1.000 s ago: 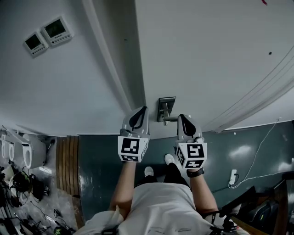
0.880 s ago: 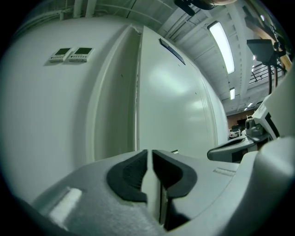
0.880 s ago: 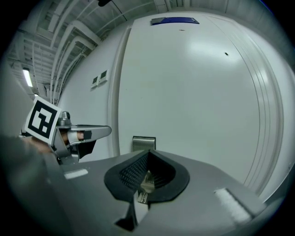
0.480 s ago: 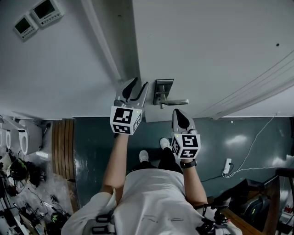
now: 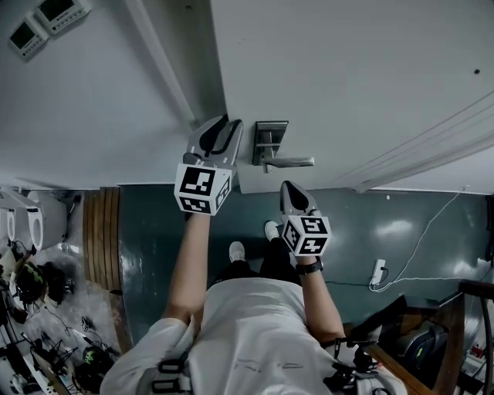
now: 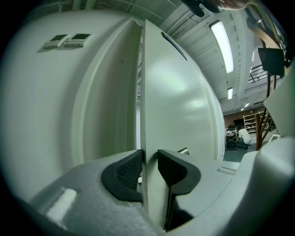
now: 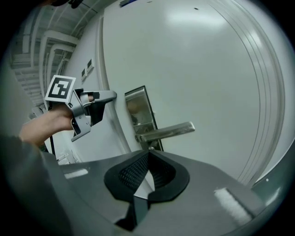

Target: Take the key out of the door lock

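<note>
A steel lock plate [image 5: 272, 139] with a lever handle [image 5: 291, 162] sits on the white door [image 5: 347, 77]. My left gripper [image 5: 222, 129] straddles the door's free edge [image 6: 142, 92] left of the plate. Its jaws are closing on that edge, and both pads [image 6: 126, 171] look to touch it. My right gripper [image 5: 290, 190] is shut and empty, just below the lever handle [image 7: 166, 132]. A small metal stub [image 7: 149, 148] shows under the lever, right above the right gripper [image 7: 148, 159]. I cannot tell whether that stub is the key.
The door frame [image 5: 166, 69] and a narrow gap lie left of the door edge. Two wall control panels [image 5: 42, 19] hang far left. A white cable and socket strip [image 5: 377, 271] lie on the dark floor; clutter [image 5: 31, 285] fills the lower left.
The left gripper rose to the door's edge, opened, and now closes around it. The right gripper dropped back from the lever and stayed shut.
</note>
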